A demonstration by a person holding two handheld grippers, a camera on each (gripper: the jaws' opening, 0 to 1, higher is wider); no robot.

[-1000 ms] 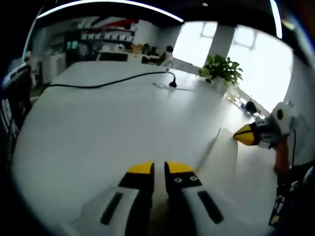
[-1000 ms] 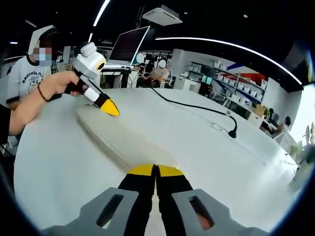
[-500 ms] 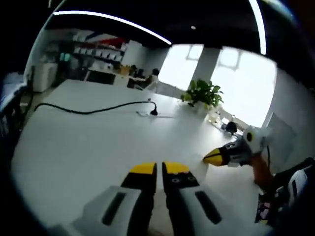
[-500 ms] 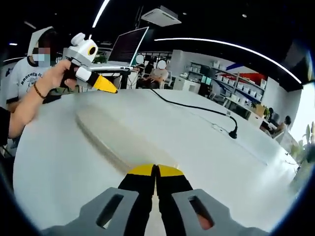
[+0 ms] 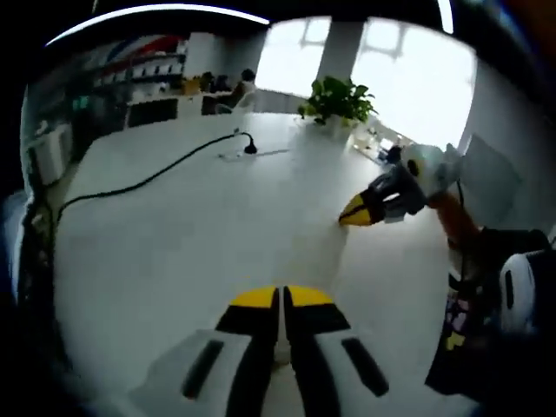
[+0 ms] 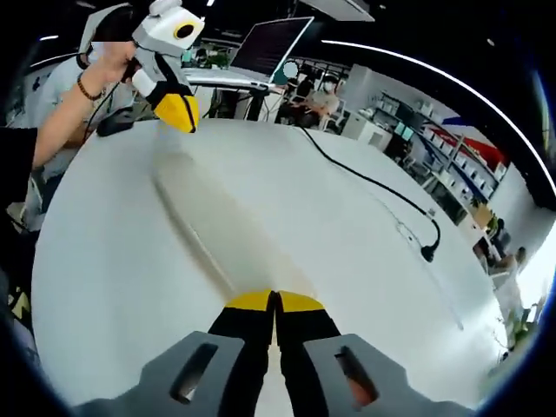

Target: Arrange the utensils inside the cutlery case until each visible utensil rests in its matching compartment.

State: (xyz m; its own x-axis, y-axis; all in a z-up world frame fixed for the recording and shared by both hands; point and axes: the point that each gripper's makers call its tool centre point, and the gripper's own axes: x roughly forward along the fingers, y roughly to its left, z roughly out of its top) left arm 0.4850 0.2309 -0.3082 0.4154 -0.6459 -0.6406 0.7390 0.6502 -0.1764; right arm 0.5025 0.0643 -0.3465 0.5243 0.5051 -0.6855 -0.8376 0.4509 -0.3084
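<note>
Left tool point(image 5: 283, 300) and right tool point(image 6: 274, 301), both pressed together, pinch nothing above white tabletop point(image 6: 330, 234); black cable point(image 6: 369, 182) lies across it.

No legible text, labels or numbers.

My worktop point(image 5: 174, 234) is broad, white and glossy, with a black cable point(image 6: 365, 178) trailing across it to a plug. Beyond its far edge a leafy potted plant point(image 5: 337, 97) stands before tall bright windows point(image 5: 408, 78). Shelving point(image 5: 148, 74) with boxes lines the wall to one side. Long strip lights point(image 6: 434, 74) curve over a dark ceiling. At a desk behind, an open laptop point(image 6: 271, 45) sits, and people are seated farther back.
</note>
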